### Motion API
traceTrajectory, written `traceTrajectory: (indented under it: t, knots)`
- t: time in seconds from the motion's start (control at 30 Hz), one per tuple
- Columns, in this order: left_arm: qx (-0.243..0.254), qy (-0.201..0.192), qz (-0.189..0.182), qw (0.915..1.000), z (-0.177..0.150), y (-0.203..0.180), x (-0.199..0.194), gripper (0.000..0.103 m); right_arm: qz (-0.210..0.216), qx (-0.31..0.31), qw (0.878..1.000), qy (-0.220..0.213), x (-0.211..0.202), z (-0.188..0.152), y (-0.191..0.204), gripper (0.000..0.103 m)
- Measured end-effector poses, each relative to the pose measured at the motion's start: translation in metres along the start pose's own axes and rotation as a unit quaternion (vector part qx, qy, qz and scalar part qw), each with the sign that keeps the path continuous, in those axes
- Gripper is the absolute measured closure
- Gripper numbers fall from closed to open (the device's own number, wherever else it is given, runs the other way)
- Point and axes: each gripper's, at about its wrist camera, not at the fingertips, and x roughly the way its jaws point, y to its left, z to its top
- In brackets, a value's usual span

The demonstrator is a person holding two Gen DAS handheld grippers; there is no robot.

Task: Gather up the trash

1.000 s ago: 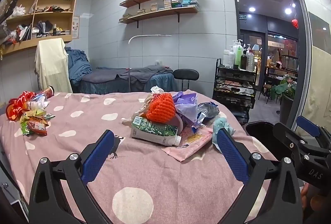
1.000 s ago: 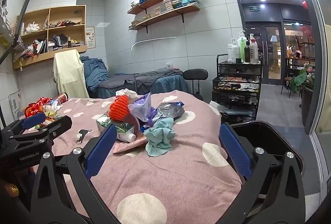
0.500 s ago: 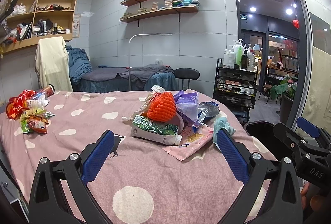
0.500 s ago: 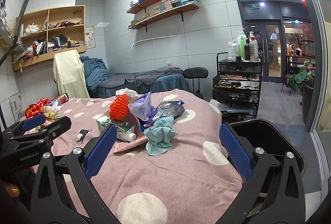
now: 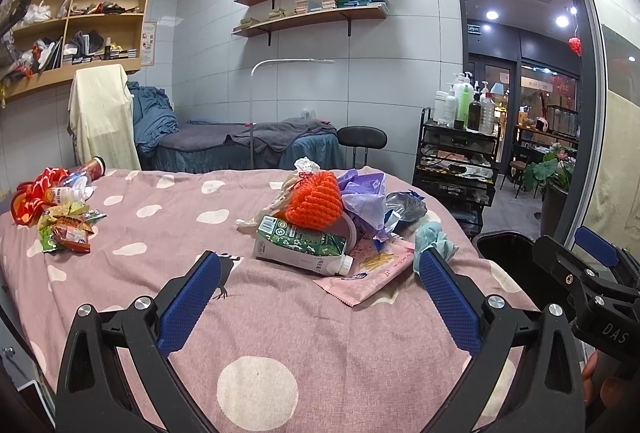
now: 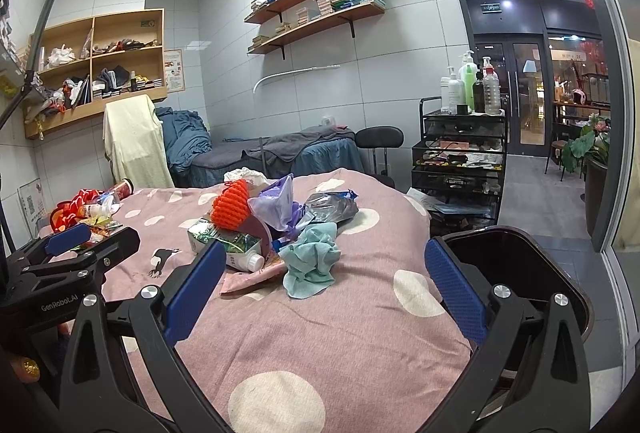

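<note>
A heap of trash lies on the pink dotted bed cover [image 5: 256, 321]: a green milk carton [image 5: 298, 243], an orange foam net [image 5: 314, 201], a purple plastic bag [image 5: 366, 195], a pink wrapper [image 5: 370, 271] and a crumpled teal tissue [image 6: 310, 261]. A second heap of snack wrappers [image 5: 64, 229] sits at the far left. My left gripper [image 5: 320, 293] is open, short of the carton, nothing between its blue pads. My right gripper [image 6: 320, 289] is open too, with the teal tissue just ahead of it. A black bin [image 6: 516, 273] stands at the bed's right edge.
A black trolley [image 6: 460, 169] with bottles stands beyond the bed on the right, beside a black stool [image 6: 378, 137]. A massage bed [image 5: 248, 145] lies along the back wall. The left gripper's body [image 6: 60, 265] shows at the right wrist view's left edge.
Both views have shifted only slightly; the trash heaps and both open grippers stay as they were.
</note>
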Motion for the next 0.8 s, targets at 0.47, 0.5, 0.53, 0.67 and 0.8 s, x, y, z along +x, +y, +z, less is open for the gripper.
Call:
traceTrajectory:
  t: [0.47, 0.5, 0.53, 0.67, 0.8]
  knots:
    - [-0.002, 0.008, 0.0, 1.0, 0.0001, 0.0014, 0.0013, 0.005, 0.0, 0.002, 1.0, 0.004, 0.0005, -0.0019, 0.0004, 0.005]
    - [-0.002, 0.008, 0.001, 1.0, 0.0001, 0.0012, 0.0014, 0.005, 0.0, 0.002, 1.0, 0.004, 0.001, -0.0022, 0.0, 0.005]
    - [-0.002, 0.008, 0.001, 1.0, 0.0001, 0.0015, 0.0012, 0.005, 0.0, 0.002, 1.0, 0.004, 0.0007, -0.0021, 0.0, 0.005]
    - [-0.003, 0.007, 0.002, 1.0, -0.0003, 0.0016, 0.0017, 0.005, 0.0, 0.002, 1.0, 0.005, 0.001, -0.0025, 0.0003, 0.005]
    - [-0.005, 0.006, 0.003, 1.0, -0.0009, 0.0018, 0.0019, 0.005, 0.0, 0.004, 1.0, 0.005, 0.001, -0.0024, 0.0002, 0.005]
